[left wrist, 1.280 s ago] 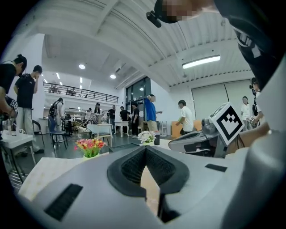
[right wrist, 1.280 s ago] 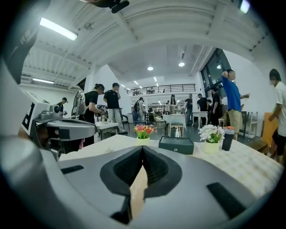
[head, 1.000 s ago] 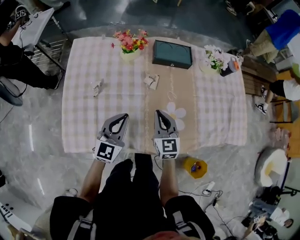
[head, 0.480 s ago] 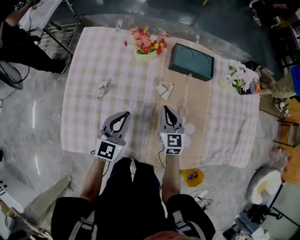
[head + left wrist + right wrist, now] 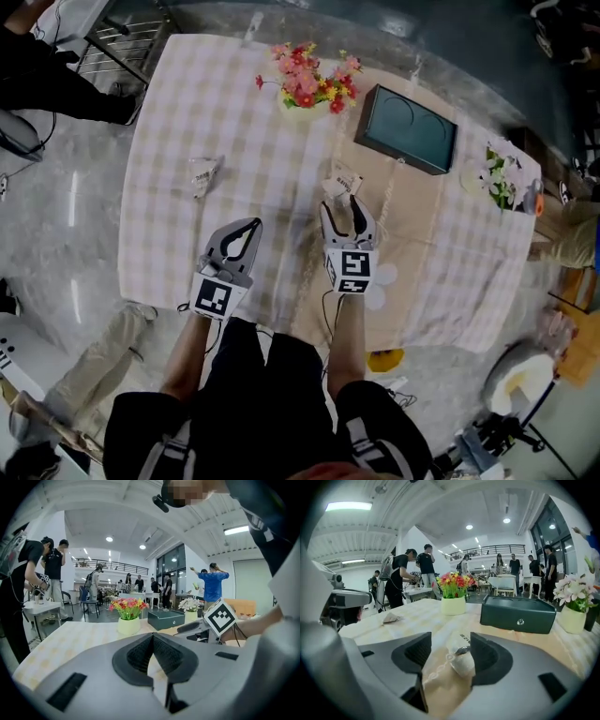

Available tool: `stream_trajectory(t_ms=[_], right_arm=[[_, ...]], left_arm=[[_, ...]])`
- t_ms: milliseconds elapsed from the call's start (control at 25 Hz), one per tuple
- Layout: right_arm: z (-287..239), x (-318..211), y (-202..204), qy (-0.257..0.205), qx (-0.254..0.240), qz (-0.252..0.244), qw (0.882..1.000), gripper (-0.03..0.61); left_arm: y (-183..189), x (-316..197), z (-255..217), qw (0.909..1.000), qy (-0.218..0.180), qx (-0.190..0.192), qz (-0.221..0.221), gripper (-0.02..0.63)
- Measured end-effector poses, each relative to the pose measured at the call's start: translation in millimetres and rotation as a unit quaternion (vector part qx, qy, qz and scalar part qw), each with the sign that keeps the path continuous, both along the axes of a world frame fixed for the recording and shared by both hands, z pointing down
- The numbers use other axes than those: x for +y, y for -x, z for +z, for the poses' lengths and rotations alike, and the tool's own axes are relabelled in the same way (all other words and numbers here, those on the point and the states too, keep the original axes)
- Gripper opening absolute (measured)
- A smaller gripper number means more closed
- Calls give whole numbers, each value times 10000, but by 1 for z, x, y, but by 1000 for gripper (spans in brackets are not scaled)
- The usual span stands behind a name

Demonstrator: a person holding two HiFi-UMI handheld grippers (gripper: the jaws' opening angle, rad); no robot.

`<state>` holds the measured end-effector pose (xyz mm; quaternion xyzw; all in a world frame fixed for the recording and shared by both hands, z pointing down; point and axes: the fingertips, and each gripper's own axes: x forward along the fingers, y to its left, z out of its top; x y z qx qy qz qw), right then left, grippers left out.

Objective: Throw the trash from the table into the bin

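Observation:
A crumpled clear wrapper (image 5: 343, 181) (image 5: 461, 657) lies on the beige runner near the table's middle. My right gripper (image 5: 347, 208) (image 5: 450, 644) hangs low over the cloth; its jaws have just been opening and now stand apart, with the wrapper between the tips and untouched by the pads. A second scrap of crumpled paper (image 5: 202, 175) (image 5: 389, 618) lies further left. My left gripper (image 5: 250, 225) (image 5: 152, 635) is shut and empty above the checked cloth, short of that scrap. A yellow bin (image 5: 384, 361) stands on the floor by the table's near edge.
Behind the wrapper sit a dark green box (image 5: 410, 128) (image 5: 518, 613) and a pot of red and yellow flowers (image 5: 302, 82) (image 5: 127, 616). White flowers (image 5: 502, 178) stand at the table's right end. People (image 5: 28, 588) stand around a white table to the left.
Both grippers have moved forward over the table. The right one reached the wrapper and its jaws went from shut to open. The left one stays shut.

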<state>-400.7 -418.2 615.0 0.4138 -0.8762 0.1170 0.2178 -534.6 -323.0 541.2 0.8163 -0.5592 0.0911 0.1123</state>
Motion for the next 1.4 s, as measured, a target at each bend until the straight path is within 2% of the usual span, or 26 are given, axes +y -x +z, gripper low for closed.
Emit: stream_trajectory(t_ms=[360,520,600,720,880,1200,1400], right_arm=[[28,-26,3,316,304,5,9990,253],[34,-28,7,338,416,-38,9986,147],[37,-27,7,354,482,-40,9982,128],[38,-28,3,295,573,52,9979,54],[27,-27,0,186,457,165,9986,23],[-14,-2,-12,-176,257,428,9986,14],[-54,35,-25,-535,104,674,9962,12]], left_arm=[[10,-10,17,9996,224,9,-154,3],[16,-12,21,9994,255,52,-229,3],[18,-11,23,9993,272,72,-252,3],[18,-9,24,9994,267,61,-234,3],[18,-5,21,9992,288,126,-239,3],[6,2,-10,9998,-119,96,105,3],[-10,23,-32,9979,-412,95,485,3]])
